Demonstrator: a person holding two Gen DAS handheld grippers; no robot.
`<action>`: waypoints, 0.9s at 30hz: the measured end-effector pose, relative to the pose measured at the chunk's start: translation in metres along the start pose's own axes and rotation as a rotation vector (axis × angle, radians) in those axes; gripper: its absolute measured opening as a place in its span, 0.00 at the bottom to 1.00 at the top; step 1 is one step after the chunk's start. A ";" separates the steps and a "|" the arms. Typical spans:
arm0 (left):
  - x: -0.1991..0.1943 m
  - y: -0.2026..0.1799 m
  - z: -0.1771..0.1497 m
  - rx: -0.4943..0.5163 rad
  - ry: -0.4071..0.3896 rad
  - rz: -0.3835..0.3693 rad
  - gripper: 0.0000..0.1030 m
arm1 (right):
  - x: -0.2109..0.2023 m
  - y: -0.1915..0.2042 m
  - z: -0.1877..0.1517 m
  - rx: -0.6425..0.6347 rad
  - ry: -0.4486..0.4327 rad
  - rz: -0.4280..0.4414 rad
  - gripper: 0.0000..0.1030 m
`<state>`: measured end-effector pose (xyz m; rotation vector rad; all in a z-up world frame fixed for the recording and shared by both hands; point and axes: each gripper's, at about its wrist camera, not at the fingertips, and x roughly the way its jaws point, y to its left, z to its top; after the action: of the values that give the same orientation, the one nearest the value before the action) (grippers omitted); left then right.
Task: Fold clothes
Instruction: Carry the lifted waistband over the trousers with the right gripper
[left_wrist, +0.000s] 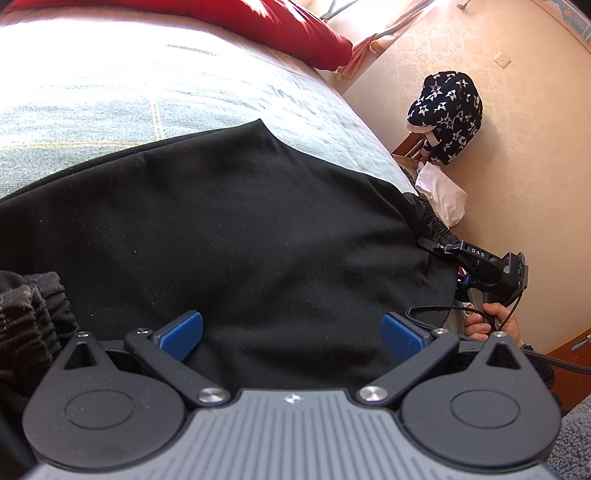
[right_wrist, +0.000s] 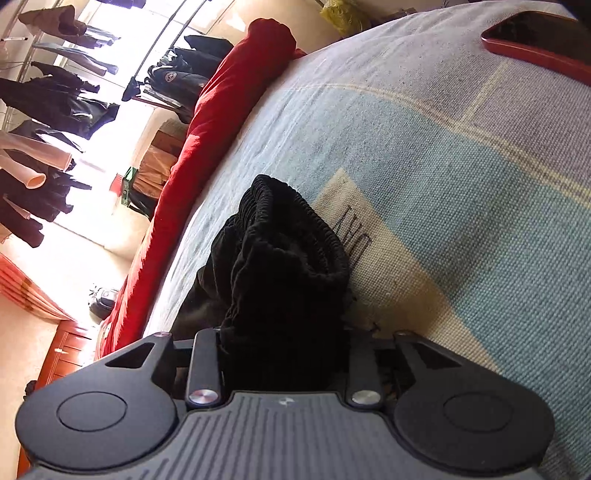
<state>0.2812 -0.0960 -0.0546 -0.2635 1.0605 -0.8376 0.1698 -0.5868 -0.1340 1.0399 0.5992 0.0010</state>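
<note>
My right tool (right_wrist: 284, 354) is clenched on the gathered waistband (right_wrist: 291, 243) of the black trousers (left_wrist: 229, 229) spread on the bed (right_wrist: 461, 177); my left tool (left_wrist: 291, 332) hovers released above them. The bunched elastic could slip free if I lift sharply.

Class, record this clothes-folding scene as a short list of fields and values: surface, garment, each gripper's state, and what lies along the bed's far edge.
surface: bed cover, blue and cream
garment: black trousers, spread flat
left gripper: open above the cloth
right gripper: shut on the elastic waistband
far edge: red blanket
</note>
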 end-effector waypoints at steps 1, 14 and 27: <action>0.000 0.000 0.000 0.001 0.000 0.000 0.99 | 0.000 -0.001 0.000 0.002 0.000 0.007 0.31; -0.008 -0.017 0.005 0.016 -0.007 0.068 0.99 | -0.003 0.014 -0.008 -0.022 -0.056 -0.054 0.31; -0.065 -0.031 0.009 0.105 -0.117 0.141 0.99 | -0.019 0.071 -0.010 -0.062 -0.103 -0.066 0.31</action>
<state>0.2596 -0.0722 0.0105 -0.1450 0.9114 -0.7391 0.1685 -0.5470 -0.0716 0.9535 0.5363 -0.0910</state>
